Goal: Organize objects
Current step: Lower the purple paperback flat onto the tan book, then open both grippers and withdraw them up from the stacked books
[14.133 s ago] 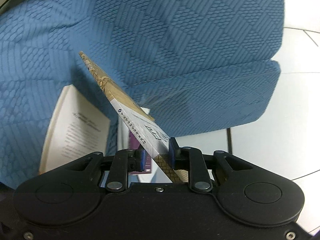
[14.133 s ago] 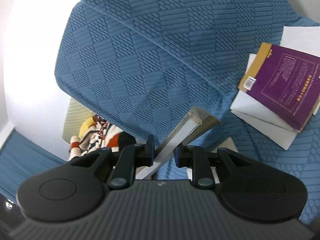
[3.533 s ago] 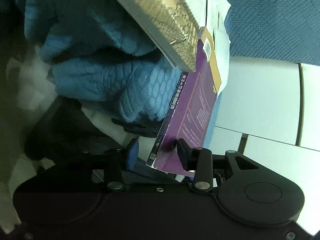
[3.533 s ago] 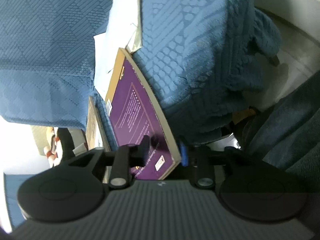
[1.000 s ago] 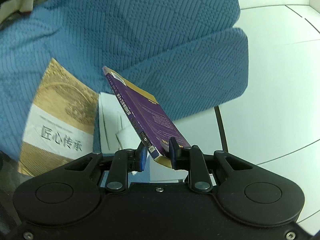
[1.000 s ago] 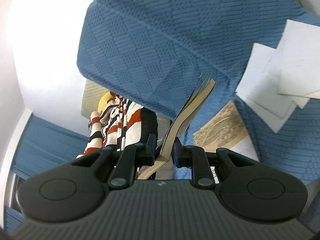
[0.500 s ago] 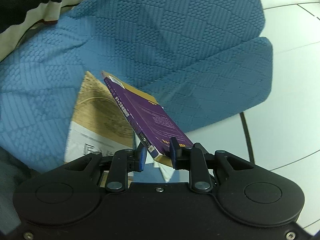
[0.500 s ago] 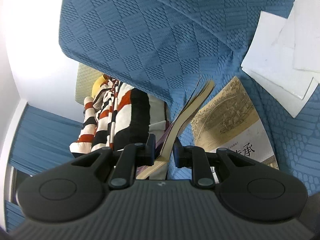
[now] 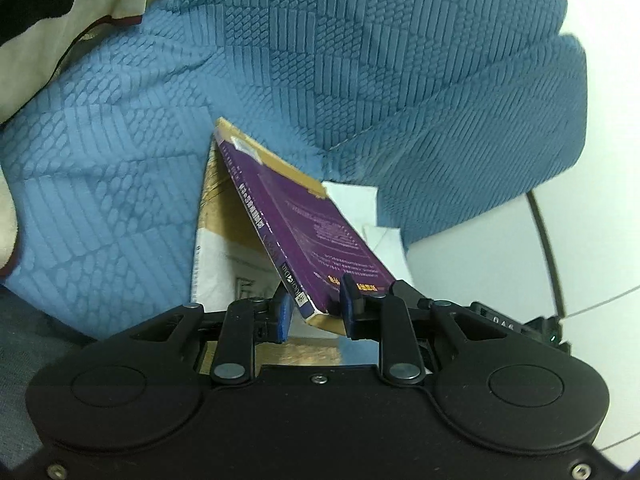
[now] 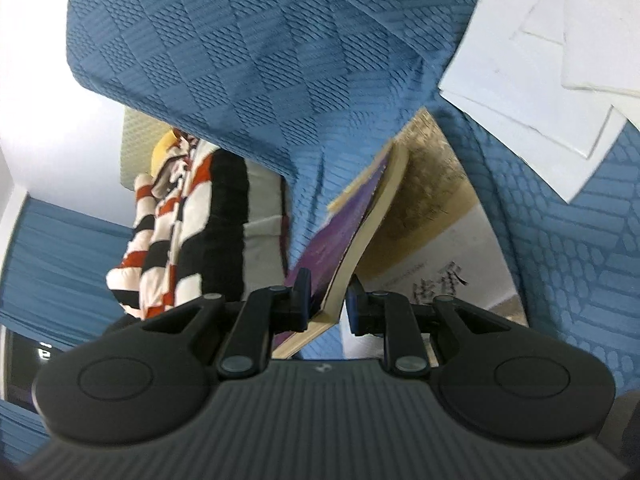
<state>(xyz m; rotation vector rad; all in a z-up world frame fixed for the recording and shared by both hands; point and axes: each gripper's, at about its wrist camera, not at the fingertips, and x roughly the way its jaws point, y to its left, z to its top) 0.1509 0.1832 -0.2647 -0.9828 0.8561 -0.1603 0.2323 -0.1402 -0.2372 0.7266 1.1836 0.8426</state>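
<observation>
- Over the blue sofa (image 9: pixel 360 60), both grippers are pinching the purple book (image 9: pixel 304 216): left gripper (image 9: pixel 314 312) at its spine end, right gripper (image 10: pixel 326 304) opposite.
- Lowering it level onto the gold book (image 10: pixel 436 220) is looking best, releasing both together.

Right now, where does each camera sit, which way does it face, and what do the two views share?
Left wrist: sits on the left gripper, looks along its jaws at the purple book, blue sofa and white floor.
Right wrist: sits on the right gripper, looks along its jaws at the book's page edge, striped cloth and white papers.
Shared: purple book, gold-covered book, sofa.
</observation>
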